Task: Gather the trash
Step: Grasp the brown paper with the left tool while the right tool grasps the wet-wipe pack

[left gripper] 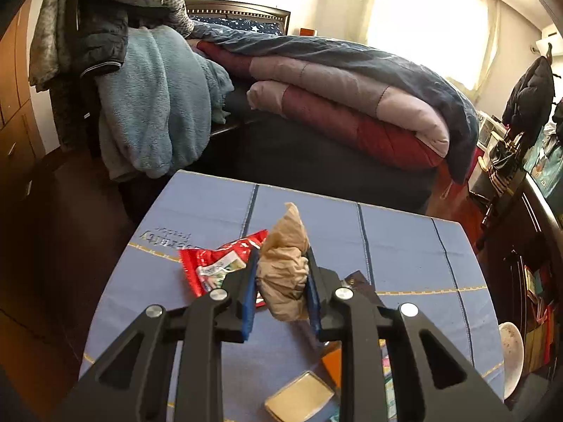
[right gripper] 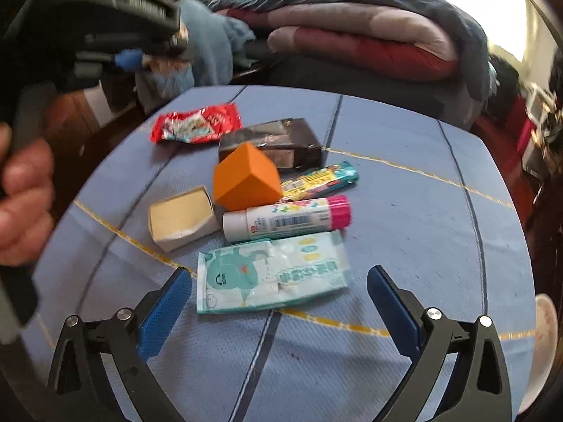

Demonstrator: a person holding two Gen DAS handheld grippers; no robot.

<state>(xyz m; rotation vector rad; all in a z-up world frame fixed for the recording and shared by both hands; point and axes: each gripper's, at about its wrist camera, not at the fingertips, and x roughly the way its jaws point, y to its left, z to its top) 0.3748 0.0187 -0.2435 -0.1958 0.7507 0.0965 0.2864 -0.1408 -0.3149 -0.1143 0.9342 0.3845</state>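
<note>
A: Left wrist view. State the left claw [left gripper: 283,283] condition.

B: The jaws are clamped on a crumpled beige paper wad [left gripper: 284,263]. The wad stands upright between the blue pads [left gripper: 248,302], its long axis running away from the claw and its tip projecting past the fingertips. The claw points steeply down over the blue worktop [left gripper: 404,246]. A red snack wrapper [left gripper: 214,263] lies on the worktop just left of and beyond the claw.

A: Right wrist view. State the right claw [right gripper: 278,299] condition.

B: The jaws stand wide apart with nothing between the pads. The wet-wipes pack [right gripper: 271,274] lies flat directly ahead, inside the line of the gap, with its long axis crosswise to the claw. Beyond it lie the pink-capped tube [right gripper: 285,219], the orange box [right gripper: 246,183] and the small cardboard box [right gripper: 181,221].

A: Which claw is nearer to the pack?

B: The right one. In my judgement it needs only a forward, downward approach. The left claw, held in the person's hand [right gripper: 24,207], appears blurred at upper left, well apart from the pack.
</note>
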